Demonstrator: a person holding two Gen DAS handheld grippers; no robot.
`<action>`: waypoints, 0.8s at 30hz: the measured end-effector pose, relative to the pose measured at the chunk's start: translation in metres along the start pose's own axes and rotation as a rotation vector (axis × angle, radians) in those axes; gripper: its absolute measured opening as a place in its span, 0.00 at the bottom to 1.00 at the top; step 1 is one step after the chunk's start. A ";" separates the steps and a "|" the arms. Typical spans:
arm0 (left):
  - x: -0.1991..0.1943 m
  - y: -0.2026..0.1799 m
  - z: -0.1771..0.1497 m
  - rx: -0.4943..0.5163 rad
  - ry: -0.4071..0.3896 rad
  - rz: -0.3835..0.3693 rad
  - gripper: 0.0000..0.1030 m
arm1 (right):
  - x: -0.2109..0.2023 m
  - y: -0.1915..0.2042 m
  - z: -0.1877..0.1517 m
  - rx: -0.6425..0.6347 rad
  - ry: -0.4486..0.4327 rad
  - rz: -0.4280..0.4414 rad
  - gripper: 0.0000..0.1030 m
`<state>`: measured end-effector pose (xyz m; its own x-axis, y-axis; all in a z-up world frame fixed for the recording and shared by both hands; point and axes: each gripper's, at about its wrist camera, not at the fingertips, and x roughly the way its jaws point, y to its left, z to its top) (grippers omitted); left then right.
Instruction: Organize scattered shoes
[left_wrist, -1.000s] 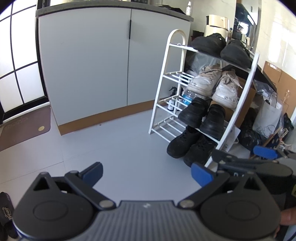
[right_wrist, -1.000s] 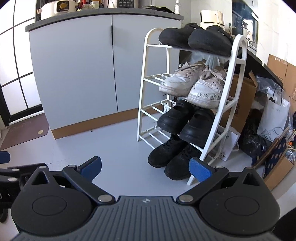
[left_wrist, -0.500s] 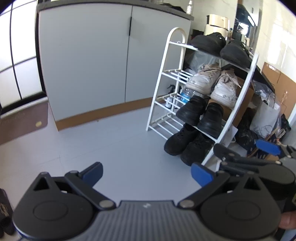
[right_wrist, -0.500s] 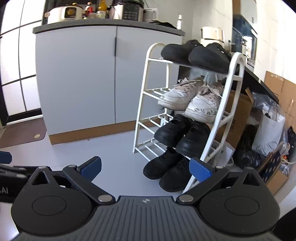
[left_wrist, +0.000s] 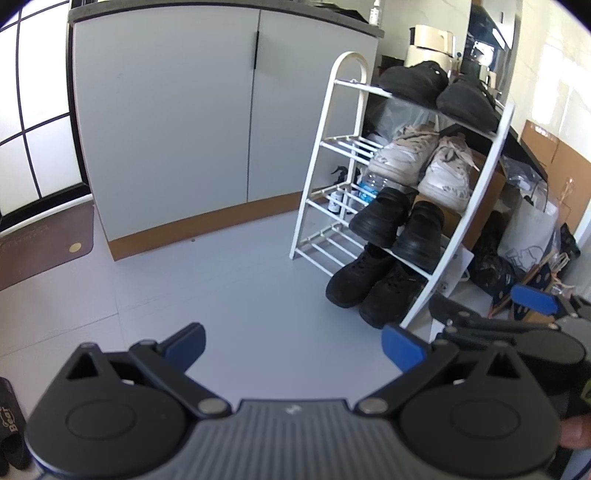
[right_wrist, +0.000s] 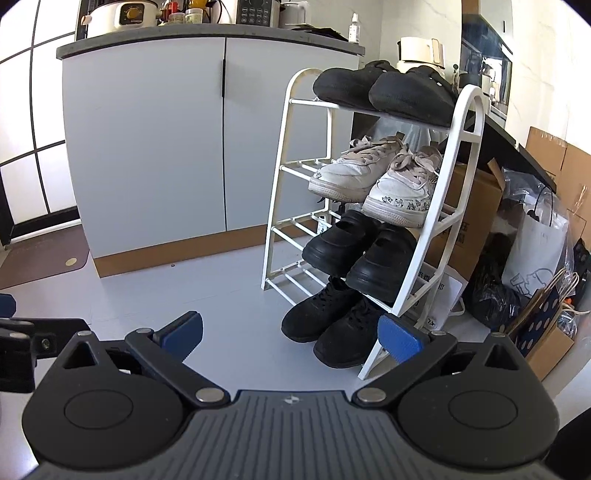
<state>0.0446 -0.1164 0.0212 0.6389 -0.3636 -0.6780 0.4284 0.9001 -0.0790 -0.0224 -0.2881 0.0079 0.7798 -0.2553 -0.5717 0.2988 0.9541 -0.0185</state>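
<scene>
shoes already racked: four pairs on the white four-tier wire shoe rack (right_wrist: 373, 206), standing at 1 o'clock from the right gripper (right_wrist: 290, 334) and at 2 o'clock from the left gripper (left_wrist: 291, 345). top tier, black soft slip-ons (right_wrist: 384, 90); second tier, white lace-up sneakers (right_wrist: 376, 181); third tier, black chunky leather shoes (right_wrist: 360, 254); lowest, black lace-up trainers (right_wrist: 332, 321), toes poking out past the rack's foot towards the grey floor (right_wrist: 229, 295).

one stray left, judging by the left wrist view: dark slipper with pale lettering (left_wrist: 11, 428) at 8 o'clock, cut off by the frame edge, so heading and long axis not readable.

racked pairs all with toes towards 7 o'clock, heels deep in the rack, long axes across the rails, pitched toe-down on the slanted tiers.

handling, as a guess: slip-ons and slipper light and floppy, likely to fold if pinched at the toe; better taken at the heel rim or collar. sneakers and trainers stiffer at the heel counter, laces loose and apt to snag on rails. leather pair heavier, smooth, perhaps slick under the blue pads (right_wrist: 400, 339); grip at the collar edge.

both grippers with jaws wide apart, holding nothing, hanging above bare floor, well apart from the rack.
</scene>
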 end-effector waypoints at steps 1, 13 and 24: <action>0.000 0.000 0.000 0.002 0.000 0.001 1.00 | 0.000 0.000 0.000 0.000 0.000 0.001 1.00; 0.000 0.000 0.000 0.008 0.002 0.001 1.00 | 0.001 0.002 0.000 -0.002 0.005 0.007 1.00; 0.000 0.000 -0.001 0.018 0.004 -0.002 1.00 | 0.003 0.004 0.000 -0.004 0.009 0.013 1.00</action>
<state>0.0436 -0.1164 0.0209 0.6357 -0.3642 -0.6806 0.4407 0.8951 -0.0674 -0.0189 -0.2848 0.0062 0.7786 -0.2417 -0.5791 0.2865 0.9580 -0.0146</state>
